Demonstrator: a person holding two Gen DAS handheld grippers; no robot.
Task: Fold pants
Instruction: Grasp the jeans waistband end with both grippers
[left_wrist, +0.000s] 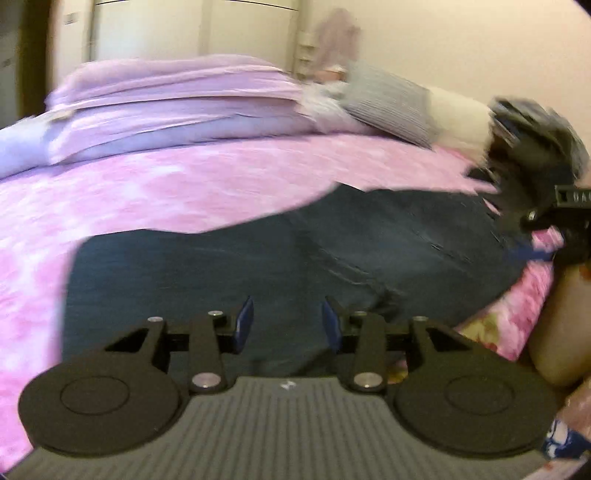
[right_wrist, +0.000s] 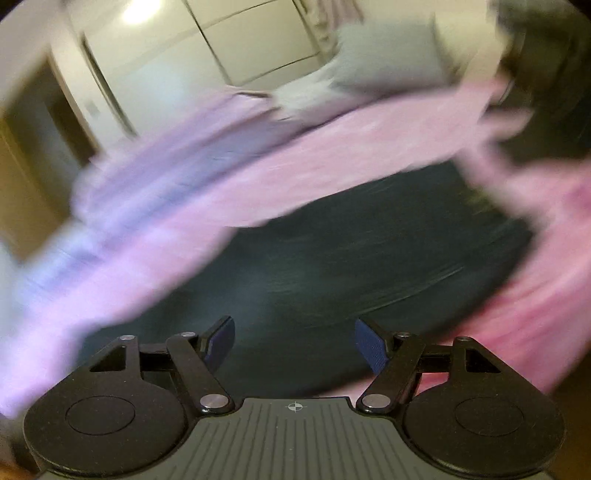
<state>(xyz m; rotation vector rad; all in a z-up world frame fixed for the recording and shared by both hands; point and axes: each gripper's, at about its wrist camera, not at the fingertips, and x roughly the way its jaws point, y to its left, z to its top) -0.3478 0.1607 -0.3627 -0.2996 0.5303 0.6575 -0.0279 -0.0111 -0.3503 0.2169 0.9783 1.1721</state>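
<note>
Dark blue jeans (left_wrist: 258, 258) lie spread across a pink bedspread (left_wrist: 147, 192). My left gripper (left_wrist: 287, 325) hovers over their near part, its blue pads apart with only cloth below and nothing pinched. At the right edge of the left wrist view the right gripper (left_wrist: 554, 236) shows as a dark tool beside the jeans, its jaws unclear there. The right wrist view is smeared by motion. In it the jeans (right_wrist: 351, 258) fill the middle, and my right gripper (right_wrist: 293, 345) stands wide open above them, holding nothing.
A stack of folded lilac bedding (left_wrist: 177, 99) and a grey striped pillow (left_wrist: 391, 103) lie at the back of the bed. White wardrobe doors (left_wrist: 192, 29) stand behind. The bed edge drops away at the lower right, next to a tan object (left_wrist: 557, 325).
</note>
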